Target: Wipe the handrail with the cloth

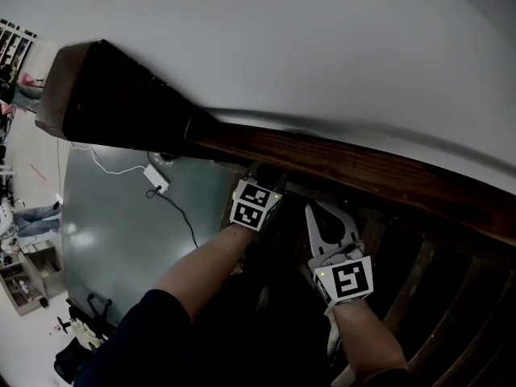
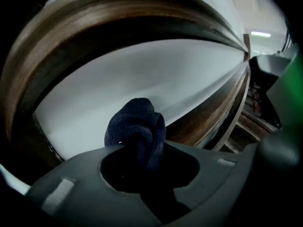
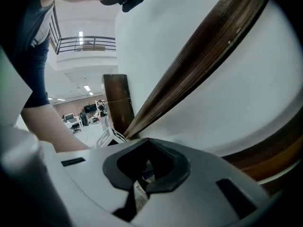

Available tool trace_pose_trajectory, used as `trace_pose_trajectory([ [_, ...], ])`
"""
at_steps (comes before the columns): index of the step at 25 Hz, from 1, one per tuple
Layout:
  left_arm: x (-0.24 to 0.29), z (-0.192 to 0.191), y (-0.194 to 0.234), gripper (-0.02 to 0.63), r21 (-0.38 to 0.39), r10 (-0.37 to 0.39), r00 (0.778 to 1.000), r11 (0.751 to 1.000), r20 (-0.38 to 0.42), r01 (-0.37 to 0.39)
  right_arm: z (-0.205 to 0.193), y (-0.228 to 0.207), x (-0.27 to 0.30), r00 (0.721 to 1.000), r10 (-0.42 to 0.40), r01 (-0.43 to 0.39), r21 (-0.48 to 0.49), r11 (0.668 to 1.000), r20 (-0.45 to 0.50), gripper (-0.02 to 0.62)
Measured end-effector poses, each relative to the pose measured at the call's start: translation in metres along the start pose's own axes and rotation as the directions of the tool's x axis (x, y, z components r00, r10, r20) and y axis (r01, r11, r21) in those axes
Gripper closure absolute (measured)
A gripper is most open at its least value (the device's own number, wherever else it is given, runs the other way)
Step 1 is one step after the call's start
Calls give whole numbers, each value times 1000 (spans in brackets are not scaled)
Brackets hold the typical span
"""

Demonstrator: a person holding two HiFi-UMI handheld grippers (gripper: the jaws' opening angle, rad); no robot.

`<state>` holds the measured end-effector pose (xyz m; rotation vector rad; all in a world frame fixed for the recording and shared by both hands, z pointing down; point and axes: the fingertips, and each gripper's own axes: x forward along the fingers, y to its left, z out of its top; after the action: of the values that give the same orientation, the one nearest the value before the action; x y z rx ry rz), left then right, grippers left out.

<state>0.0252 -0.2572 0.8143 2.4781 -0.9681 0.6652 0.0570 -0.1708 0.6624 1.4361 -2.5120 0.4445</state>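
— If we begin at the upper left of the head view, what stands there?

— A dark wooden newel post (image 1: 97,95). From it the handrail (image 1: 347,164) slants down toward the right edge against a white wall (image 1: 282,39). Below the post, on the grey-green floor (image 1: 113,240), lies a white power adapter (image 1: 156,177) with a black cable (image 1: 184,220) trailing from it.

— And at centre?

— The left gripper (image 2: 142,150), pushed up under the rail's lower edge, with a bare forearm (image 1: 205,264) behind it. In its own view the jaws are clamped on a bunched dark-blue cloth (image 2: 137,124). The cloth pokes up at lower centre in front of the wall, while the handrail arcs across the top of that frame. Whether cloth touches wood, I can't tell.

— Any writing to read?

— The print that shows is the black-and-white square patterns on the marker cubes (image 1: 256,204), which are codes rather than words.

— Further right?

— The right gripper (image 1: 329,220), white, sits just right of centre, beside the left one and just below the rail, pointing up at it. Its own view shows the jaws together with nothing between them. There the handrail runs diagonally to the upper right and the newel post stands at left centre.

— And the lower right?

— Dark wooden balusters (image 1: 415,276) under the rail.
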Motion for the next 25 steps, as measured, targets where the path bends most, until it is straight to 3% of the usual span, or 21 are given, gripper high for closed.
trace_pose_trajectory([
  [8, 18, 11, -17, 524, 19, -20, 1000, 1000, -10, 21, -5, -16, -16, 1000, -28, 29, 30, 999, -5, 586],
  [14, 18, 29, -50, 524, 10, -50, 999, 999, 9, 50, 7, -30, -36, 997, -72, 72, 51, 996, 0, 587],
  [25, 19, 64, -117, 523, 30, -135, 990, 990, -31, 136, 33, -50, -97, 990, -144, 144, 130, 981, -8, 587],
])
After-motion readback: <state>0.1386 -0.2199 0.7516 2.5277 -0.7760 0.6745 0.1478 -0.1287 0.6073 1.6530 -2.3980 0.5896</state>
